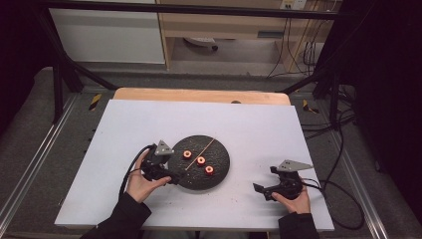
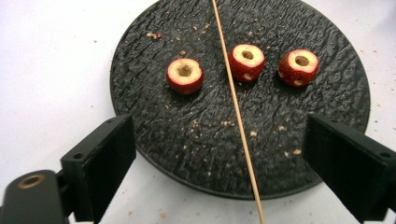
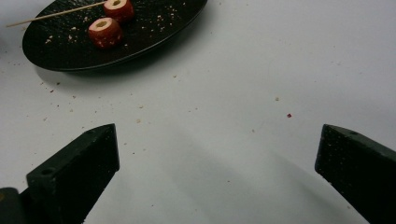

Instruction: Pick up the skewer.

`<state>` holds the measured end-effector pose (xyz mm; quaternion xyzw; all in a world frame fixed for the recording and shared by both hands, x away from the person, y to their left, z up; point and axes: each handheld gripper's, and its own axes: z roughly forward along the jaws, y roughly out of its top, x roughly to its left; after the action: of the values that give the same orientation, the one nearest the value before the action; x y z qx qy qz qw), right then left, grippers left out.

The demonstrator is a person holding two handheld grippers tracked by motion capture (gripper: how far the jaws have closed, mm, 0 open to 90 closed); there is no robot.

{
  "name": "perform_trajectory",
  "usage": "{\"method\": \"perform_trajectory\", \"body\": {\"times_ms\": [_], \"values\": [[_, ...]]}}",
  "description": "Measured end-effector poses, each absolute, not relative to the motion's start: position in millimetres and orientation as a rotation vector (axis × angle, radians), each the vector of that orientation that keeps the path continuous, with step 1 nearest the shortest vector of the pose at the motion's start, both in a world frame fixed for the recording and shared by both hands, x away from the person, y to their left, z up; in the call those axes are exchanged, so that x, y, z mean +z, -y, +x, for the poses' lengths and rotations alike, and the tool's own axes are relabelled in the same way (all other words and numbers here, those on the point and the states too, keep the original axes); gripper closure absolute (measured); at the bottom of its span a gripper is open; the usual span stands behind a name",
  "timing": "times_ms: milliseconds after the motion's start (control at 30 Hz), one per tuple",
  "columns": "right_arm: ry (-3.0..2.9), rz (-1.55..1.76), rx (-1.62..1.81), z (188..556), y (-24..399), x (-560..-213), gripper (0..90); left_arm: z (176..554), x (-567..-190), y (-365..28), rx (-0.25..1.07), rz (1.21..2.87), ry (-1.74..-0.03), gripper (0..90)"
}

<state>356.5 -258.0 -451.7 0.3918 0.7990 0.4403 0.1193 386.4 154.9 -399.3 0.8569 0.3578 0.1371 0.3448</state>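
Three cored red fruit rings (image 2: 243, 63) sit on the round black textured plate (image 2: 196, 135); a thin wooden skewer (image 2: 238, 116) lies across it, pointing lengthwise toward the left tongs (image 2: 233, 163), released at the plate's near edge. Right tongs (image 3: 217, 172), released, hover well off over the white counter (image 3: 261, 93).

bare mat (image 1: 259, 129) right of plate (image 1: 219, 172), skewer (image 2: 236, 112) crossing plate

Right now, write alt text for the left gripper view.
A round black textured plate on a white table holds three cored red fruit pieces and a thin wooden skewer lying across it. The left gripper is open in front.
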Motion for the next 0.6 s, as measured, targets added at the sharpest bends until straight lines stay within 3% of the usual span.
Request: {"method": "perform_trajectory", "body": {"times_ms": [300,600], "values": [[-2.335,1.142,1.288,357,258,-452,0.6,397,-406,-139,0.332,2.265,-0.950,15.9],[-2.337,1.143,1.286,357,258,-452,0.6,405,-410,-129,0.306,2.305,-0.967,30.5]]}}
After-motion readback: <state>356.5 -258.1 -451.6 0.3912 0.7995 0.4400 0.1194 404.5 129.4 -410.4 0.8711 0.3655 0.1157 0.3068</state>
